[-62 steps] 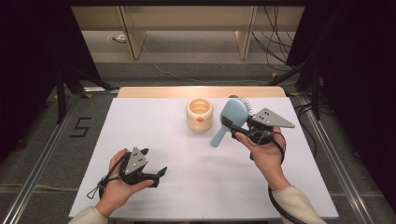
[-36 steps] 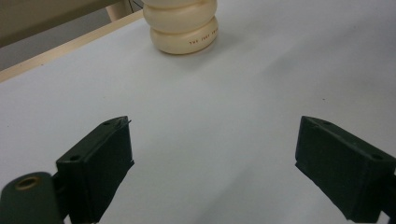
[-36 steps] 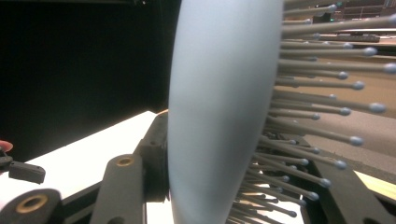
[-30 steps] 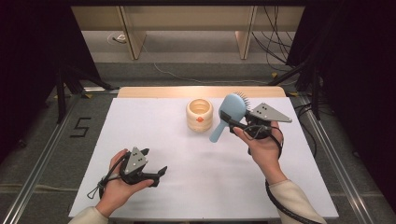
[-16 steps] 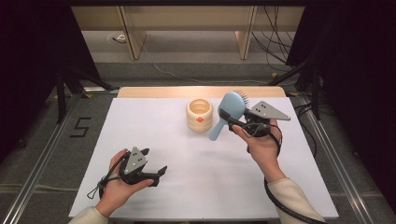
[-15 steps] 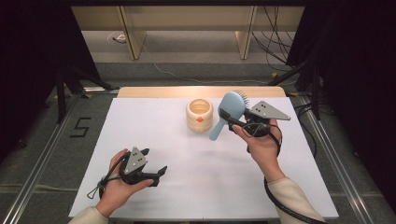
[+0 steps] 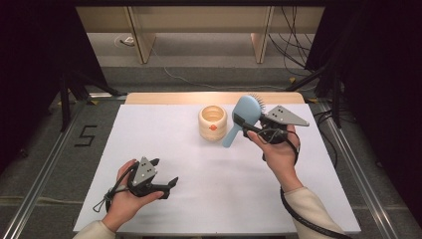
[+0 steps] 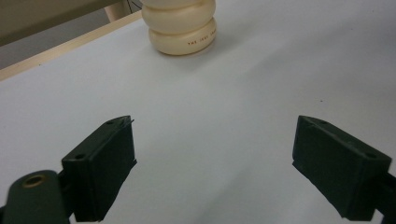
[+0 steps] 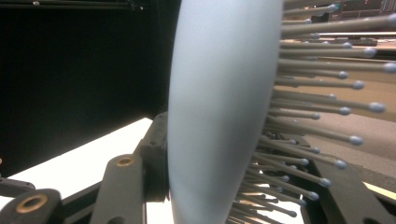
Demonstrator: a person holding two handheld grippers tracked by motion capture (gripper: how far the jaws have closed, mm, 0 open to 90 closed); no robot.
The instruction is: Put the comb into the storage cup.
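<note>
The cream cup [image 7: 212, 122] at frame centre looks empty. The right gripper [image 7: 247, 125] clamps the blue hairbrush [image 7: 242, 115]; its own view reveals the bristles [image 9: 327, 112]. The left gripper [image 8: 212, 172] gapes wide, holding nothing.

Each bare hand carries a black two-jaw left gripper [image 7: 166, 185] or right gripper [image 7: 240, 121], topped by a grey three-cornered plate with small dark screw holes. Black cables trail from both. The blocky jaws are matt black, their link arms fitted with brass-coloured bushings. Cream-coloured sleeves cover the forearms.
</note>
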